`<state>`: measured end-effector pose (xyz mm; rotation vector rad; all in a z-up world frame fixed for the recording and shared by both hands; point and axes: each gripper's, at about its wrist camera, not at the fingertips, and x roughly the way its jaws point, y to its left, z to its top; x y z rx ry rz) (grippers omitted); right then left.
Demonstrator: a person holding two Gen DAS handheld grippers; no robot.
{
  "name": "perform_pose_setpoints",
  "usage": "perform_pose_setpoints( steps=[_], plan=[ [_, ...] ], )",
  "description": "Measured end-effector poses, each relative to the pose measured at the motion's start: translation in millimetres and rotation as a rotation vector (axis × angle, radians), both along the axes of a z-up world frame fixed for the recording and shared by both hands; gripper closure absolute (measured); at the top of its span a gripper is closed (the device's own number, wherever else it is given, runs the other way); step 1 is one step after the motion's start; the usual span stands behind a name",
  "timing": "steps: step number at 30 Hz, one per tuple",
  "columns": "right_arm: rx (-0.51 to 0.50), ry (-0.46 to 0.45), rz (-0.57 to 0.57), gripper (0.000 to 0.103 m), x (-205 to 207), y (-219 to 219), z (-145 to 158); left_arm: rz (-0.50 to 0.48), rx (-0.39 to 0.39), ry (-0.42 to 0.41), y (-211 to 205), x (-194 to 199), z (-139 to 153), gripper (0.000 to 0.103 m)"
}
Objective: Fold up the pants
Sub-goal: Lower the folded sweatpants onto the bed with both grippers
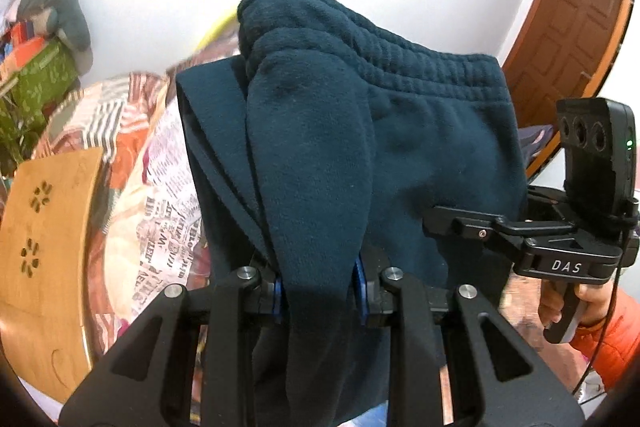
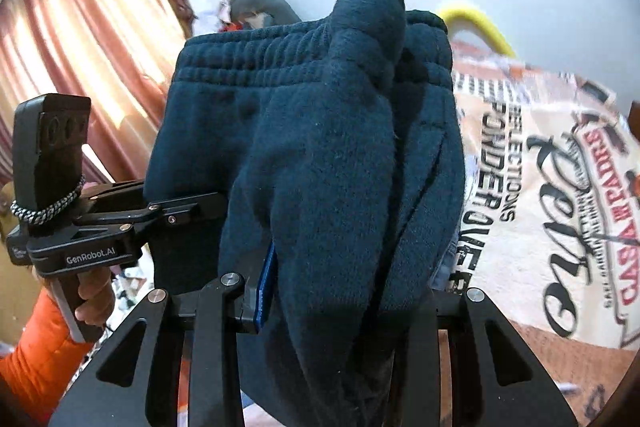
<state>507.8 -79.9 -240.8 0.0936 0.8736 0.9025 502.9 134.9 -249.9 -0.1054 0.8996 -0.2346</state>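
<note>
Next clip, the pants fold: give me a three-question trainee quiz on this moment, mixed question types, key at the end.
1. True or false: both grippers, left and right, have their jaws closed on the pants.
2. Multiple choice: which part of the pants is uppermost in both wrist views? A) leg cuffs B) ribbed waistband C) a pocket zip
3. Fill in: the sleeve behind the right gripper's handle is ____ in colour.

Key: 1 true; 2 B; 3 orange
</note>
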Motion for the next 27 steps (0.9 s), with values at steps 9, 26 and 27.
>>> perform_pose_setpoints(
  steps=[9, 26, 27],
  plan=[
    [-0.133, 0.098, -0.027, 0.063, 52, 28, -74, 0.126, -0.099, 0.136, 34, 45, -89, 0.069],
    [-0.086, -0.033, -0.123, 0.046, -25, -43, 23, 0.164, 0.060, -0.070, 22, -89, 45, 0.067],
    [-0.074, -0.062, -0.126, 0.045, -35, -46, 37, 0.161, 0.072, -0.098, 17, -104, 60, 0.067]
  ],
)
